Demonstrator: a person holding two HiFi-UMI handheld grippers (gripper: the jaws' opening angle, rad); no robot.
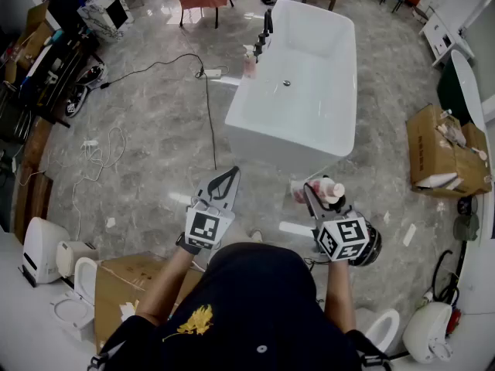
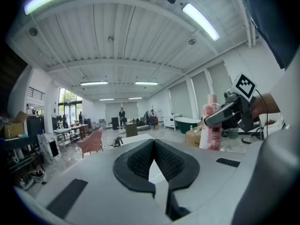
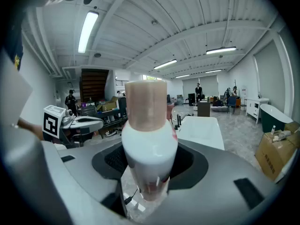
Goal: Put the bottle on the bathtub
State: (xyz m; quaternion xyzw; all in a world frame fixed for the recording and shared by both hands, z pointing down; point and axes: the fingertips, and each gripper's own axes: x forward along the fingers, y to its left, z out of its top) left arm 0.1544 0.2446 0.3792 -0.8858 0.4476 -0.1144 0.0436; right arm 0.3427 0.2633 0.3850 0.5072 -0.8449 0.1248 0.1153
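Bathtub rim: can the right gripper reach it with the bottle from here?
Probably not yet. The right gripper holds the bottle short of the bathtub, though only bare floor lies between, so a step forward should do.

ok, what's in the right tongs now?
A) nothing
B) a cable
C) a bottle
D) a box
C: the right gripper view shows the right tongs closed on a bottle, which stands upright between them.
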